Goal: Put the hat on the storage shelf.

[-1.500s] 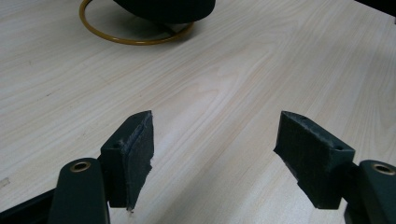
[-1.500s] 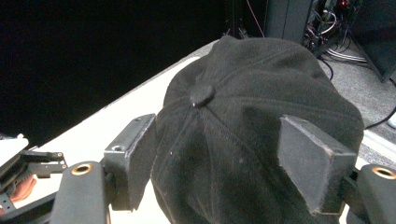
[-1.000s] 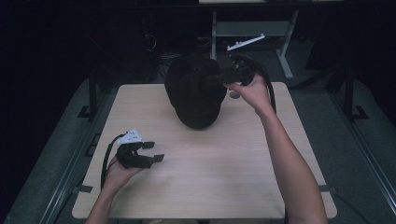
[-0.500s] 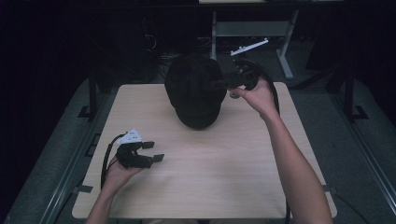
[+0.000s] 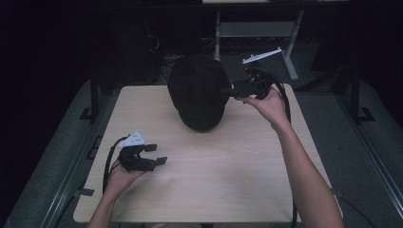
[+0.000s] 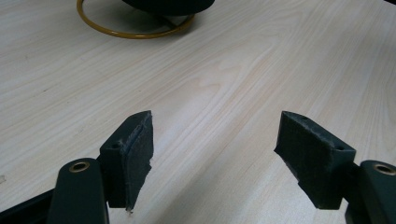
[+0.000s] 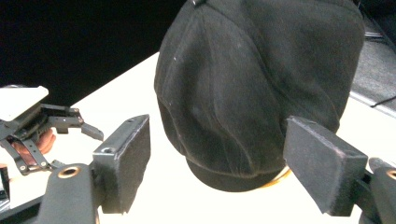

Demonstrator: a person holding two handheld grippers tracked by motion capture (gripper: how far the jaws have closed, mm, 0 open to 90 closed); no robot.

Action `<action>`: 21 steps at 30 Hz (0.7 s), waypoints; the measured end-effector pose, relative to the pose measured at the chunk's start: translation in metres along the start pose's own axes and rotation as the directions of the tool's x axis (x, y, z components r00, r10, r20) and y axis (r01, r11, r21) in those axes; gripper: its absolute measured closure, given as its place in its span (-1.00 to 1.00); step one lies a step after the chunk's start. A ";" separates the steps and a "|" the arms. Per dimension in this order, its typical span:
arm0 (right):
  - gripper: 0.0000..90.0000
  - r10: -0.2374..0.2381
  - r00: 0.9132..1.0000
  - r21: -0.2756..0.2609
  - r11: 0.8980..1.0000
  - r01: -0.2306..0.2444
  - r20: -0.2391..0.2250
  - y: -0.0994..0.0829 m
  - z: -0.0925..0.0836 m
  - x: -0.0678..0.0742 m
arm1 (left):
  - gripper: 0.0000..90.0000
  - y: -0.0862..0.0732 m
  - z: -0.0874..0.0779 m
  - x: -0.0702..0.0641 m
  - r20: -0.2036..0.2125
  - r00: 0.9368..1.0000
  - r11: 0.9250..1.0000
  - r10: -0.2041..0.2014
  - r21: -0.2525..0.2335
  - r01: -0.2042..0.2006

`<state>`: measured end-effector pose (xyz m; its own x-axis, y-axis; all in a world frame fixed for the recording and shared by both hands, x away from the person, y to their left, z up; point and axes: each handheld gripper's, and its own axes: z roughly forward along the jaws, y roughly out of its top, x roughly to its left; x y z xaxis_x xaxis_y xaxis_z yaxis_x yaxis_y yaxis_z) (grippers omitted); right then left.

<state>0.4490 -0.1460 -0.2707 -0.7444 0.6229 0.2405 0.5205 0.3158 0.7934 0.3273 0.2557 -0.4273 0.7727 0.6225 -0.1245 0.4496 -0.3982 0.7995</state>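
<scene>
High view: pale wood-grain rectangular table (image 5: pixel 214 180) in a dark room, with a black fabric cap (image 5: pixel 197 92) sitting domed near the far edge, a little right of centre. Right gripper (image 5: pixel 227 90) held up at the cap's right side, just beside or touching the crown; cannot tell which from here. Right hand (image 5: pixel 266 102) wrapped around its body, black cable looping behind, grey three-cornered plate above. Left gripper (image 5: pixel 157 154) low over the near left part of the table, well apart from the cap, jaws spread, held by the left hand (image 5: pixel 121 173).

Left gripper view: two black padded jaws standing wide apart over bare wood, nothing between them. At the top edge, the underside of the black cap (image 6: pixel 168 5) resting over a thin yellow-brown ring (image 6: pixel 130 31) lying on the table.

Right gripper view: jaws spread wide, pads either side of the cap's (image 7: pixel 261 84) lower crown, not pressed on the fabric. Sliver of the yellow-brown ring (image 7: pixel 280 176) peeking out beneath the cap's rim. Left gripper (image 7: pixel 91 132) seen farther off at the left, open, with fingers behind it
</scene>
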 end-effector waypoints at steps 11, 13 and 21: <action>-0.50 0.013 1.000 0.021 1.000 -0.013 0.002 -0.020 -0.006 -0.002 | -0.40 -0.001 0.001 0.000 -0.003 1.000 1.000 0.005 0.014 -0.005; -0.50 0.012 1.000 0.018 1.000 -0.012 0.005 -0.022 -0.007 -0.002 | -0.40 -0.001 0.001 -0.001 -0.003 1.000 1.000 0.003 0.014 -0.003; -0.50 0.029 1.000 0.010 1.000 -0.029 0.010 -0.037 -0.018 -0.003 | -0.40 -0.001 0.000 0.000 -0.018 1.000 1.000 0.006 0.007 -0.006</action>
<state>0.4247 -0.1723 -0.2904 -0.7250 0.6388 0.2576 0.5458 0.3047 0.7806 0.3270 0.2557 -0.4282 0.7672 0.6321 -0.1091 0.4482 -0.4066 0.7961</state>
